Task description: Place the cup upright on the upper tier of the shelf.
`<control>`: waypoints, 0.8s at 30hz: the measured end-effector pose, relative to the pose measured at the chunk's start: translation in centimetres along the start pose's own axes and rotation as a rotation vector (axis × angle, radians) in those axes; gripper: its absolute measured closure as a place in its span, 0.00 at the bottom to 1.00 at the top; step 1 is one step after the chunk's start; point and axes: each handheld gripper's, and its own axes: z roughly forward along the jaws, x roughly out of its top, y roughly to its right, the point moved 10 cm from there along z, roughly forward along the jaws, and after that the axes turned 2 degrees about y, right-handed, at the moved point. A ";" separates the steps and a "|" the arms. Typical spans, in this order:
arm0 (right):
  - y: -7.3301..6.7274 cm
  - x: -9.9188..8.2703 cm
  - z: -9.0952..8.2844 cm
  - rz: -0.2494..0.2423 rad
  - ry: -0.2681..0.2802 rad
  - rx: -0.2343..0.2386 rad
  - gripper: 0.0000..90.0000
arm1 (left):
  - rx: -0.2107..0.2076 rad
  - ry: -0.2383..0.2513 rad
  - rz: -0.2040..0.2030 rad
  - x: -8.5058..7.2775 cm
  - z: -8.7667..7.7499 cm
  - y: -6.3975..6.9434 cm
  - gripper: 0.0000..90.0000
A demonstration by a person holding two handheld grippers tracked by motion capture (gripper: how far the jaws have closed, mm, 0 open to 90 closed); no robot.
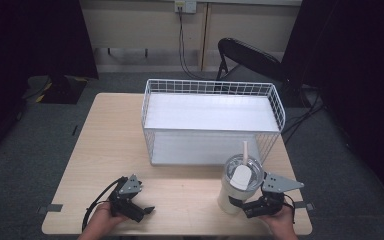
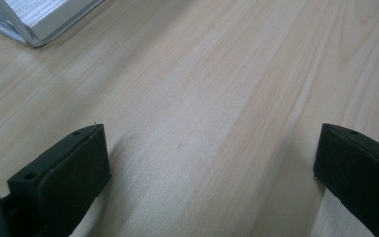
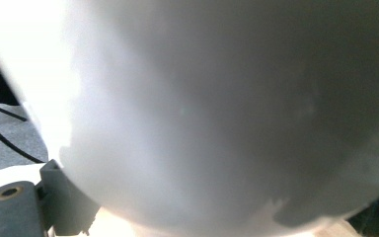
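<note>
Your high view looks forward and down over the whole table (image 1: 105, 150) from your side. Your left gripper view sits low, close to the tabletop, facing a corner of the wire basket (image 2: 39, 19), which the high view shares. Your right gripper view is pressed up against the white tumbler (image 3: 217, 113).

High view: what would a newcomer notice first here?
The white wire basket at the table's far middle stands out. Next, the white tumbler with lid and straw at the near right, the right tongs around its base. The left tongs rest open, near left.
</note>
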 end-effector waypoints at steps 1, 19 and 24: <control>0.0 0.0 0.0 -0.005 0.003 -0.005 0.10 | 0.000 0.000 0.000 0.0 0.0 0.0 0.00; 0.2 1.5 -0.8 0.018 0.037 0.012 0.11 | -0.001 0.000 -0.001 0.0 0.0 0.0 0.00; 0.6 2.7 -1.1 0.018 0.031 0.013 0.11 | 0.000 0.000 0.000 0.0 0.0 0.0 0.00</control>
